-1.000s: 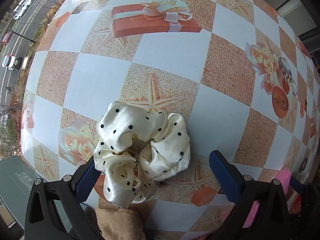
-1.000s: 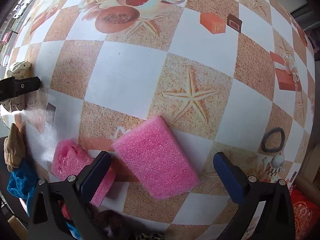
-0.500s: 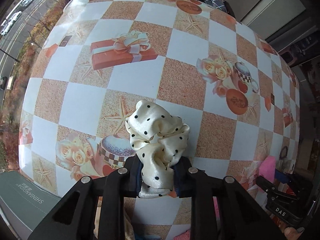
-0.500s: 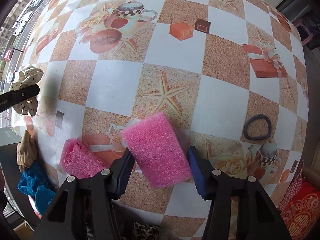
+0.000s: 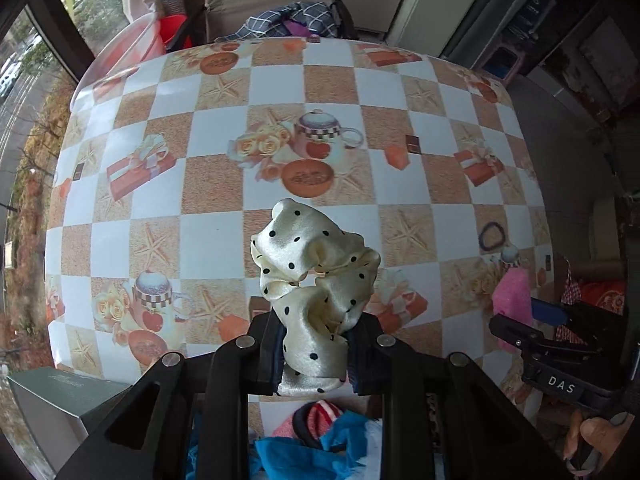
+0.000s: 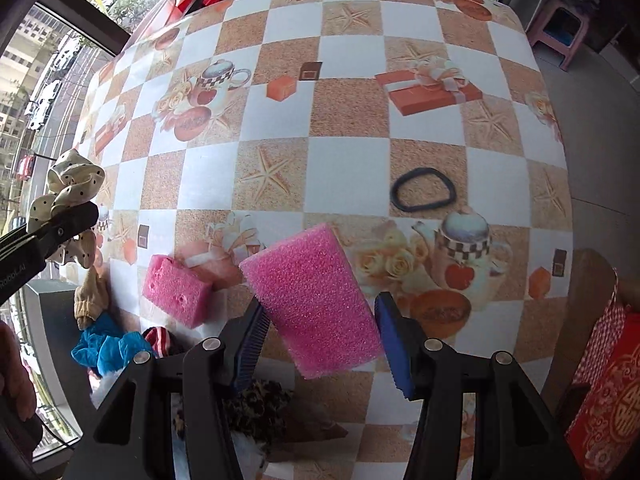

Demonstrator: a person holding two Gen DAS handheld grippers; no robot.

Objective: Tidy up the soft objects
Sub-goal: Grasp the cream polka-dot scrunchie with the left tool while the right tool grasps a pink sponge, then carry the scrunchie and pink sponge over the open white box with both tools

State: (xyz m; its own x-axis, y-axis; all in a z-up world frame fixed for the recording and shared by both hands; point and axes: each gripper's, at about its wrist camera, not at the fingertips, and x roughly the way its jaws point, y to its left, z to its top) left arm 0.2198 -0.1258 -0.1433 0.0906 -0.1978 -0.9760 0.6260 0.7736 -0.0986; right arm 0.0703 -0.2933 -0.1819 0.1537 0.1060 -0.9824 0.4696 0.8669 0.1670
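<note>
While clothes point(image 6: 108, 344) crowd the edge, a hair tie point(image 6: 424, 190) apparently lies apart.

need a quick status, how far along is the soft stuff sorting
Early. Nothing looks sorted yet. In hand: the left gripper is shut on the polka-dot scrunchie; the right gripper holds the pink sponge. Left: the second pink sponge, black hair tie and blue cloth pile.

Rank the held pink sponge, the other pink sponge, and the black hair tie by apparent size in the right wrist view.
1. Held pink sponge, nearest the camera, which inflates it.
2. Other pink sponge.
3. Black hair tie.
</note>
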